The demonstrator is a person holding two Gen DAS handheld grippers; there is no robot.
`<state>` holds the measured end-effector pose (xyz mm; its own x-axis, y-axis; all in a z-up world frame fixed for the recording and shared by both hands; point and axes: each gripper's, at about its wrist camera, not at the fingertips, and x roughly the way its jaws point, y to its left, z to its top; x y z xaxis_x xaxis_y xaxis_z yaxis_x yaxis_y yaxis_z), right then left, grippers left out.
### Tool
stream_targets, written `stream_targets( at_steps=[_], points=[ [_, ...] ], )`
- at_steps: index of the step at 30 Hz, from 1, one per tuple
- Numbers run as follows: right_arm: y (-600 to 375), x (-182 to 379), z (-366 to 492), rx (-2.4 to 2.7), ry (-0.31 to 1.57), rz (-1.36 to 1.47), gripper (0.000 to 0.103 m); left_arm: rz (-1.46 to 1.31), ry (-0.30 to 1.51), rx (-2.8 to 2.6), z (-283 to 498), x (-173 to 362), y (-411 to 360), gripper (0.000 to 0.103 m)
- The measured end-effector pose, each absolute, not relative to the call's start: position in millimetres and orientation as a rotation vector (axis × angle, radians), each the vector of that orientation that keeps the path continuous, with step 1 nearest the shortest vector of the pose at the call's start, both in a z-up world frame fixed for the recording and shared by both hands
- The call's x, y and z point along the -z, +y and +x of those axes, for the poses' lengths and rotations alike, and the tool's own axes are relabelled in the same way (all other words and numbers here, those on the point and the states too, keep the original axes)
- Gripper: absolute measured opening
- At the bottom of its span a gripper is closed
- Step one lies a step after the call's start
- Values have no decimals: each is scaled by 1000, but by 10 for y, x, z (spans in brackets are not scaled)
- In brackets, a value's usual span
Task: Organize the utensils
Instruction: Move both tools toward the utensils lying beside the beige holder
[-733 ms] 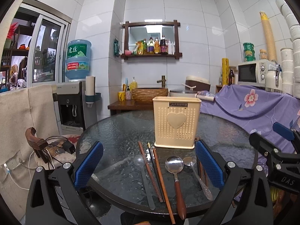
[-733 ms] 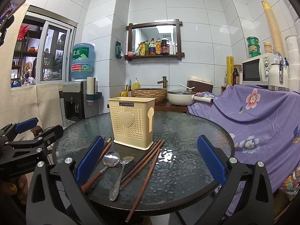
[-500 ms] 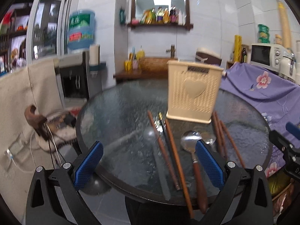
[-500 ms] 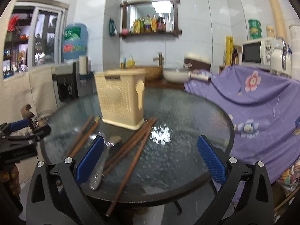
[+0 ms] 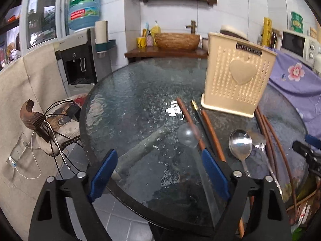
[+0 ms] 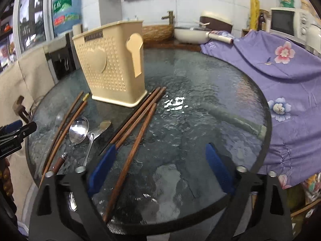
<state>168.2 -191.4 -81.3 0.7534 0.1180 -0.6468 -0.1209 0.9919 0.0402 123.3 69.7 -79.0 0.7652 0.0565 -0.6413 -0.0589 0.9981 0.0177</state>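
A beige perforated utensil holder (image 5: 236, 80) (image 6: 112, 64) stands upright on the round glass table (image 5: 140, 92) (image 6: 200, 92). In front of it lie brown chopsticks (image 5: 188, 120) (image 6: 138, 116), a wooden-handled metal spoon (image 5: 239, 144) (image 6: 78, 130), a smaller metal spoon (image 5: 258, 140) (image 6: 100, 128) and a clear plastic spoon (image 5: 187, 136). My left gripper (image 5: 159, 168) hovers over the table's near edge, jaws closing, nothing gripped; the clear spoon's handle runs by its right finger. My right gripper (image 6: 160, 168) is closing too, with one chopstick lying between its fingers, untouched.
A water dispenser (image 5: 80, 60) and a seat with tangled cables (image 5: 40, 120) stand left of the table. A purple floral cloth (image 6: 280, 70) covers the counter on the right, with a microwave (image 6: 284, 22) and a pot (image 6: 190, 34) behind.
Both views have tipped down and drawn closer to the table and utensils. The blue pads of both grippers stand a little nearer together than before.
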Motion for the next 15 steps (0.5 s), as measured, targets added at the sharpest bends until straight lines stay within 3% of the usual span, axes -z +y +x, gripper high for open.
stream_targets(
  at_steps=[7,15],
  points=[
    [-1744,858,1940,-153,796,-59,60,14,752,-5,1430,771,609,77],
    [-1707,921,2135,-175,892,-58,45,15,781,-1,1518,815,551,77]
  ],
)
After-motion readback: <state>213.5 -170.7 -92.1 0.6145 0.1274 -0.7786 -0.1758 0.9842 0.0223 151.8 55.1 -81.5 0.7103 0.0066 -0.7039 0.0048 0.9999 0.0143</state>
